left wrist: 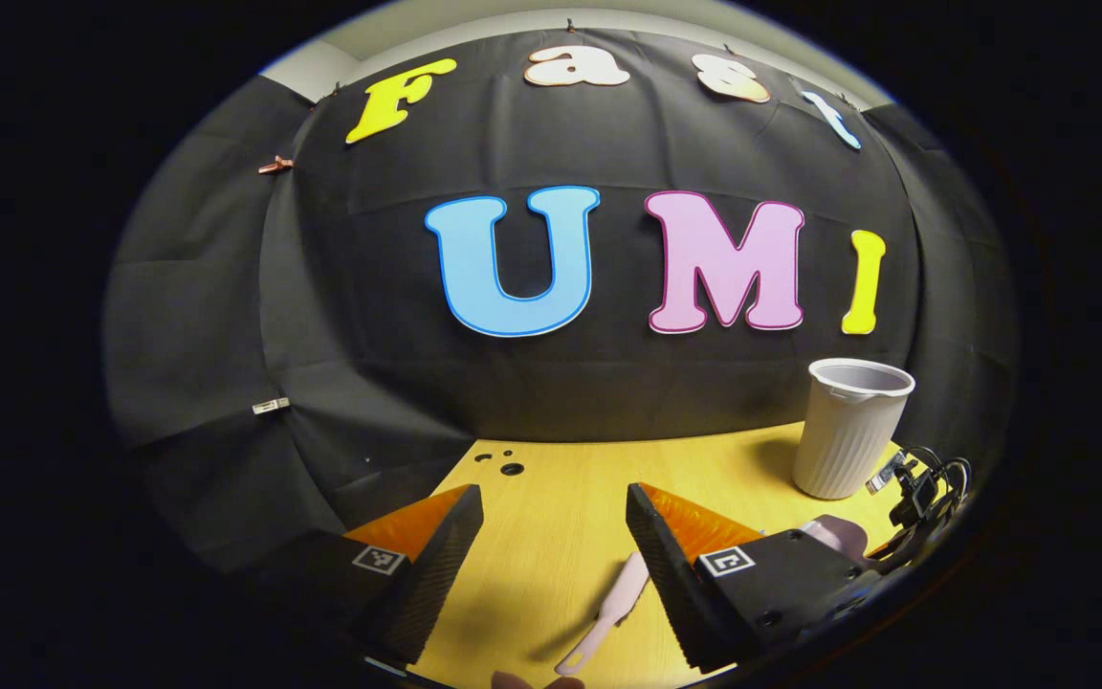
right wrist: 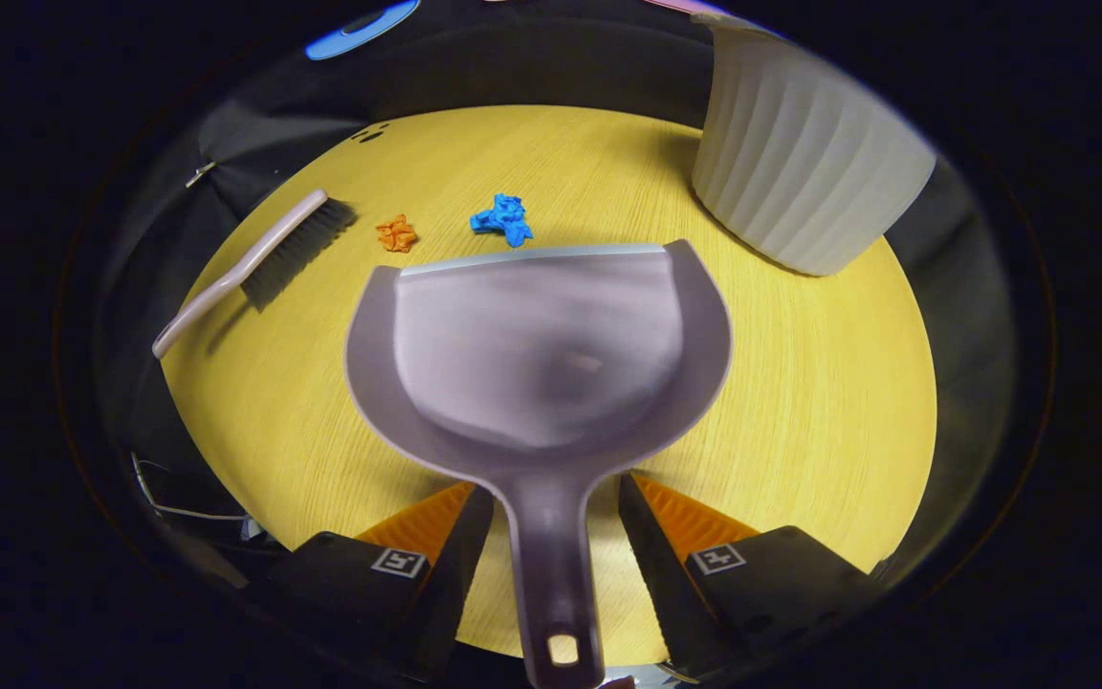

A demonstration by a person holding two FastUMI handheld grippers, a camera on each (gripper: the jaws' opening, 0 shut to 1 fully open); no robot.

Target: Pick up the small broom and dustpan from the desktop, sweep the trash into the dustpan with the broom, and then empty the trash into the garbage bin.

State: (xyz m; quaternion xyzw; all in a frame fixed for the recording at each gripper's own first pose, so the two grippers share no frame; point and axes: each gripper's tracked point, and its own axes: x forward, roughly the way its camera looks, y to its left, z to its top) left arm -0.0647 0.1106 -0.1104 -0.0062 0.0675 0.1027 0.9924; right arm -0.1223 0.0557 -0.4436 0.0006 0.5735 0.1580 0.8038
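Your right hand-held gripper [right wrist: 551,536] sits wide open astride the dustpan [right wrist: 537,354] handle, which runs straight back between its fingers. Your left hand-held gripper [left wrist: 551,565], open too, has the broom [left wrist: 608,612] handle just inside its right finger, lying diagonally.

1. One broom [right wrist: 254,263] on the bench [right wrist: 800,383]
2. One dustpan [right wrist: 541,354]
3. One ribbed bin [right wrist: 800,163]
4. Two scraps of trash: one orange [right wrist: 397,233], one blue [right wrist: 503,219]
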